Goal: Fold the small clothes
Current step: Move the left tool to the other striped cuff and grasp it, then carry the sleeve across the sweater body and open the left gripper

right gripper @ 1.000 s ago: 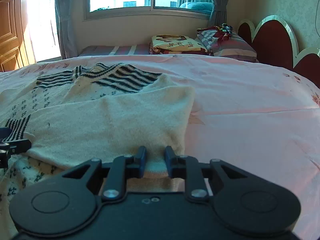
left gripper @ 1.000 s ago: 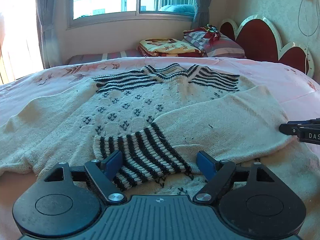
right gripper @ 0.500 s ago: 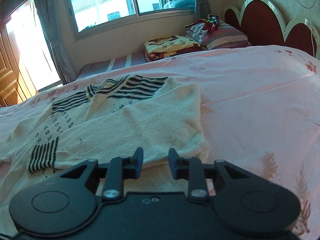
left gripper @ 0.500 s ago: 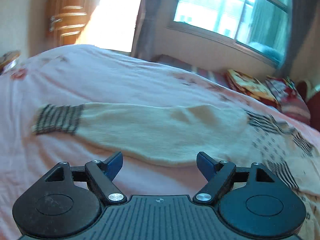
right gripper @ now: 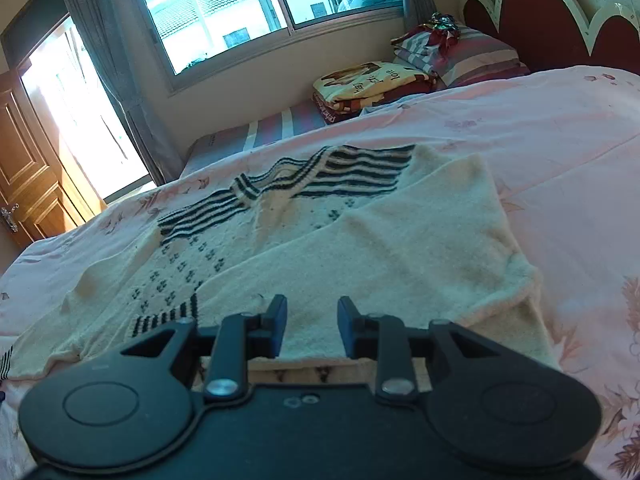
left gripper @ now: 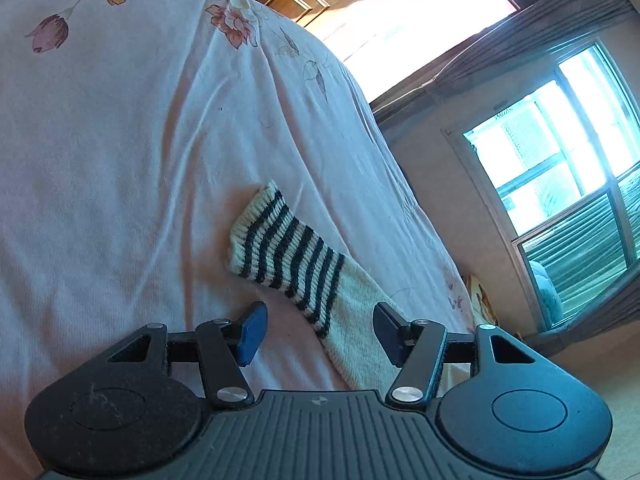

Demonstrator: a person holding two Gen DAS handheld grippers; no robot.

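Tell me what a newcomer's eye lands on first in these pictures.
First, the cream sweater with black stripes, spread flat on the pink bedspread, one sleeve already folded across its body. Next, the striped cuff of the other sleeve, lying just ahead of the open left tool.

The sweater [right gripper: 360, 240] is thick, fuzzy wool knit, cream with dark stripes. Its sleeve cuff [left gripper: 284, 252] has bumpy ribbed knitting. The bed sheet [left gripper: 120, 140] is thin, soft pink cloth with printed flowers and small wrinkles. The left gripper [left gripper: 316, 332] is matt black plastic with a ridged top, shiny metal screws and smooth blue pads [left gripper: 250, 334]. The right gripper [right gripper: 312, 326] is the same dull black plastic. The door [right gripper: 24, 184] is glossy brown wood. The headboard [right gripper: 560, 28] looks smooth and dark red with a shiny pale edge.
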